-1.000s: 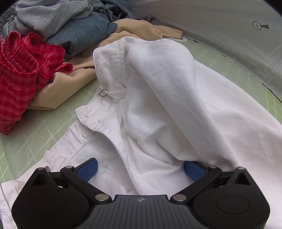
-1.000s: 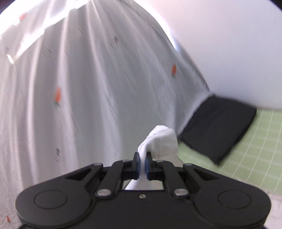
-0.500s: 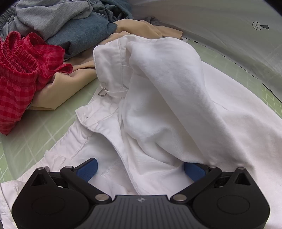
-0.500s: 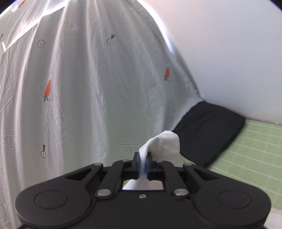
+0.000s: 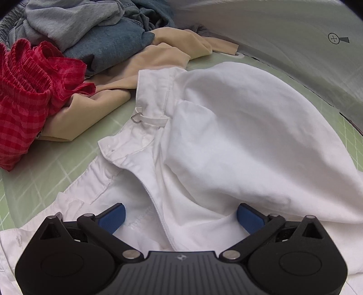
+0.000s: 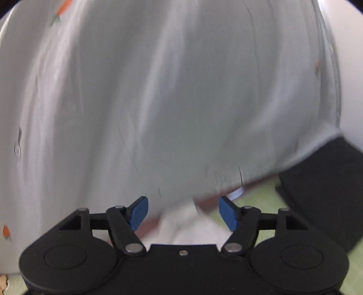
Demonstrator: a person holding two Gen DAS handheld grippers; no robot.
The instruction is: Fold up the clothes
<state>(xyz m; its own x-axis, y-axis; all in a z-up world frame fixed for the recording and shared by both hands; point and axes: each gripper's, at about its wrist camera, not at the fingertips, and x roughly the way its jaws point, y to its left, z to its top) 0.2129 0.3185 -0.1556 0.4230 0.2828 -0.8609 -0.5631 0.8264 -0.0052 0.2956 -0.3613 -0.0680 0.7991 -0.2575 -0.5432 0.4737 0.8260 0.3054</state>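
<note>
1. Left wrist view: the left gripper [image 5: 181,217] hangs low over the white trousers [image 5: 238,140], its blue-padded tongs spread wide apart with nothing between them but the cloth lying beneath.
2. The white trousers are spread across the green grid mat [image 5: 40,174]. One part is folded over the rest in a rounded hump, and a small metal ring on a white tab [image 5: 137,118] shows at the waistband.
3. To the left and behind lies a heap of other clothes: a red checked garment [image 5: 25,95], a beige garment [image 5: 145,63] touching the trousers' top edge, a blue denim piece [image 5: 106,47] and a grey garment [image 5: 68,20].
4. A pale printed sheet [image 5: 295,40] runs along the far right edge of the mat.
5. Right wrist view: the picture is blurred. The right gripper [image 6: 183,212] has its tongs apart, holding nothing; a bit of white cloth [image 6: 181,224] lies below between them.
6. The pale sheet with small carrot prints [image 6: 158,90] fills most of this view. A black folded item [image 6: 322,192] lies on the green mat at the right.
</note>
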